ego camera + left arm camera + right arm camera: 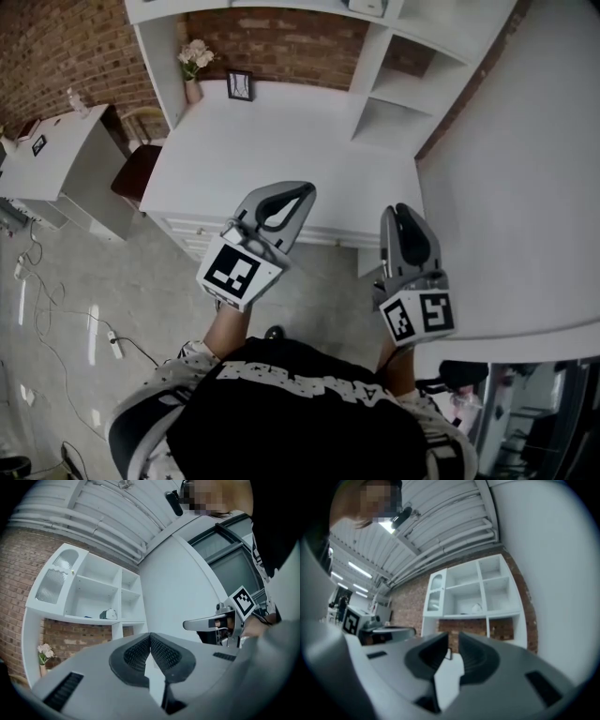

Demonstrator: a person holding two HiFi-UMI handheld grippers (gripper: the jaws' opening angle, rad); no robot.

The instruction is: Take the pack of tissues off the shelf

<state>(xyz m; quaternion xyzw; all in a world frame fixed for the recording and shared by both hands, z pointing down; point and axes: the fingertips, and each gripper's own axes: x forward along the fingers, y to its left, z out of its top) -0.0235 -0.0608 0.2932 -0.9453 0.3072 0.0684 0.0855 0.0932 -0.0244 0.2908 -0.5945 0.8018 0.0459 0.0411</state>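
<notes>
Tongs first: our left grey two-jaw gripper (150, 638) is clenched on nothing; our right grey gripper (453, 641) stands slightly parted, also empty. Both are held short of the white desk (281, 141). We judge the right jaws need widening before we reach up over it. On the desk, a small pink vase (193, 90) holds pale flowers. Beyond is the white shelf unit (96, 619). The small white-and-grey pack of tissues (108, 614) sits in its wide middle compartment; the neighbouring compartments look bare.

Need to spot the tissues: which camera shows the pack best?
Left gripper view: the pack of tissues sits whole on the shelf. Right gripper view shows it smaller; head view clips it at the top edge.
</notes>
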